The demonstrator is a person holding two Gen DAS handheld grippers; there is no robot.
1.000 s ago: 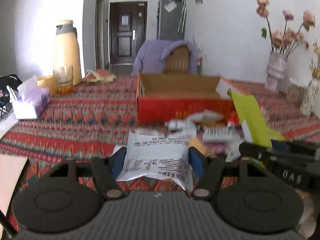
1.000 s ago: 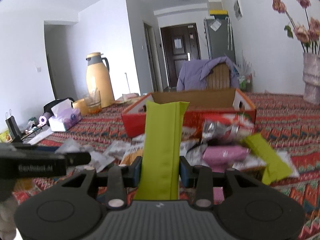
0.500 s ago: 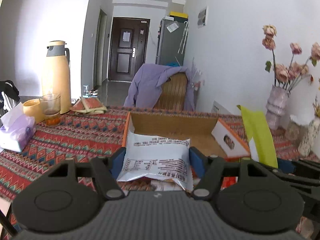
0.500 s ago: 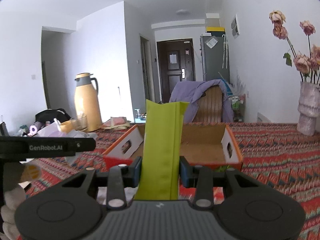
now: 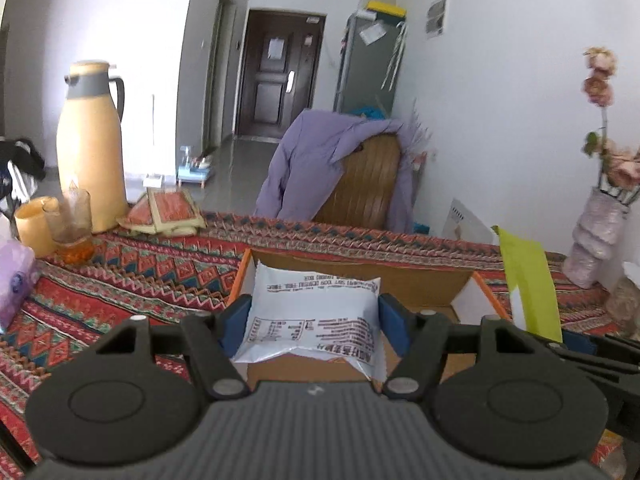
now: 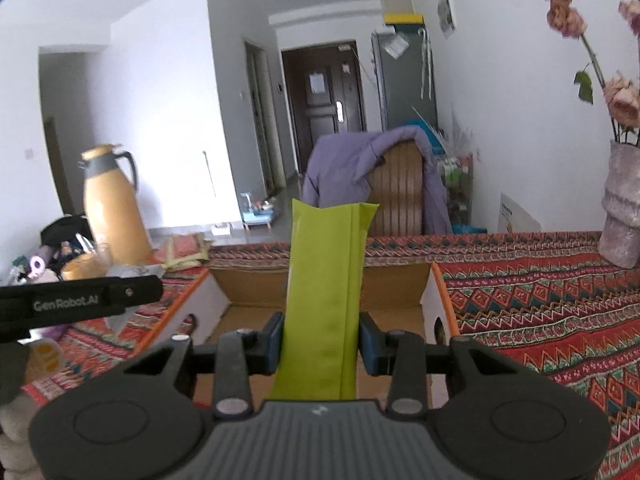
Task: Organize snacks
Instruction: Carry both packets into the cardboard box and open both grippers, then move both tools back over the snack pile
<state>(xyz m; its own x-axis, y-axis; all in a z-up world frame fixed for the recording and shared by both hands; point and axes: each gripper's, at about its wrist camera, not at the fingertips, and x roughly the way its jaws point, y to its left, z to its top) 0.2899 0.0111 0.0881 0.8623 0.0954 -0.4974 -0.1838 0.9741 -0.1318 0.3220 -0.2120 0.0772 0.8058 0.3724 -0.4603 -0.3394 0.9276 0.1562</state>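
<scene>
Two snack packets are in view, one per gripper, and one cardboard box point(image 5: 420, 286) with orange outer walls sits open on the patterned tablecloth point(image 5: 132, 272). The white packet point(image 5: 312, 316), printed with black text, is pinched from both sides by the left gripper point(image 5: 312, 318), whose blue pads press its edges at a middling width; it hangs over the near left part of the box's open top. The green packet point(image 6: 326, 300), long and narrow, stands upright in the right gripper point(image 6: 320, 340), whose jaws are drawn in close on its sides; it hovers over the middle of the box, whose brown floor point(image 6: 240, 320) shows no other packets where it can be seen.

From the left wrist view, the green packet appears again at 3 o'clock, past the box's right wall. In the right wrist view the black body of the left gripper crosses the frame at 9 o'clock.

Around the box: one tall yellow thermos point(image 5: 90, 148) at 10 o'clock, with one glass cup point(image 5: 74, 220) and one yellow mug point(image 5: 34, 226) beside it. One folded cloth point(image 5: 166, 214) lies near the thermos. One chair point(image 5: 360, 184) draped with a purple jacket point(image 5: 308, 164) stands beyond the table at 12 o'clock. One pale vase point(image 6: 622, 208) with dried pink flowers sits at 3 o'clock. Nothing blocks the box's opening apart from the two held packets.
</scene>
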